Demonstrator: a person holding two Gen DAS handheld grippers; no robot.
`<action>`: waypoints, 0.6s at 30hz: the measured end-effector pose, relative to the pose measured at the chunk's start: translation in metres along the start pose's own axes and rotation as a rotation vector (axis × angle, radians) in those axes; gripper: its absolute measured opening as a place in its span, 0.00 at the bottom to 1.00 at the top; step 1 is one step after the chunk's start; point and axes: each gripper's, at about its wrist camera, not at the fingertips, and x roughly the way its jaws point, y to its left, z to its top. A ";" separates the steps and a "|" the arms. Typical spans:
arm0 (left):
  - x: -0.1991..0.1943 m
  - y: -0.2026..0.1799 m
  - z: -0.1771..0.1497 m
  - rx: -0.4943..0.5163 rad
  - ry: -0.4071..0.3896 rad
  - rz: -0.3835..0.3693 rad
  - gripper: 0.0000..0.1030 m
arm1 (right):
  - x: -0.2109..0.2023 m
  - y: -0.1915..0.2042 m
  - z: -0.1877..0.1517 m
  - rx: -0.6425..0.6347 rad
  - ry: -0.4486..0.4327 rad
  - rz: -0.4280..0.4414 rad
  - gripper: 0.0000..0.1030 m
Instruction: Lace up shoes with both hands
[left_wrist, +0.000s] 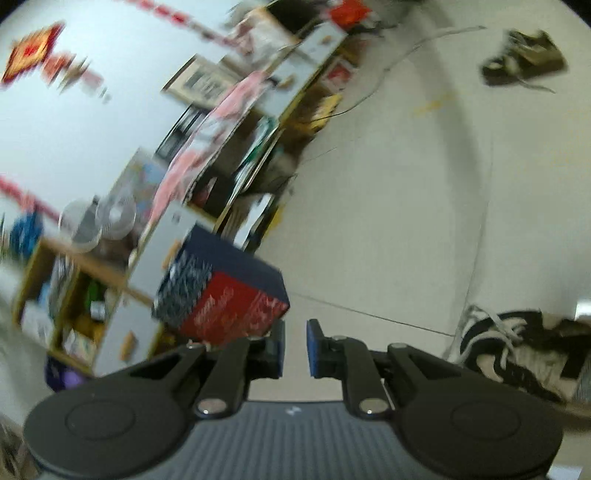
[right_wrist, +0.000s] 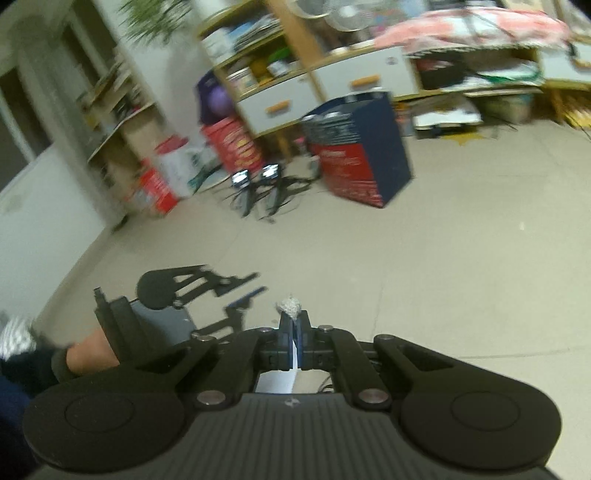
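A black and white shoe (left_wrist: 517, 350) with loose white laces lies on the floor at the lower right of the left wrist view. A second, dark shoe (left_wrist: 524, 59) lies far off at the top right. My left gripper (left_wrist: 295, 347) is slightly open, with nothing between its blue pads, and it sits left of the near shoe. In the right wrist view my right gripper (right_wrist: 294, 328) is shut on a white lace (right_wrist: 294, 350), whose frayed tip (right_wrist: 291, 306) pokes out above the pads. The left gripper (right_wrist: 240, 299) and a hand (right_wrist: 92, 354) show to its left.
A blue and red box (left_wrist: 229, 295) stands on the tiled floor ahead, also the box (right_wrist: 362, 147) in the right wrist view. Cluttered wooden shelves (right_wrist: 332, 74) line the wall behind it. Small black stands with cables (right_wrist: 258, 184) sit beside the box.
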 end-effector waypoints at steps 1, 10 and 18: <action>0.002 0.001 -0.002 -0.013 0.004 -0.024 0.14 | 0.000 -0.006 -0.003 0.019 -0.003 -0.010 0.02; -0.009 -0.034 -0.021 -0.154 0.035 -0.336 0.18 | -0.009 0.019 0.050 -0.158 -0.064 -0.010 0.02; -0.012 -0.054 -0.038 -0.138 0.046 -0.446 0.19 | -0.037 0.034 0.076 -0.185 0.092 0.056 0.02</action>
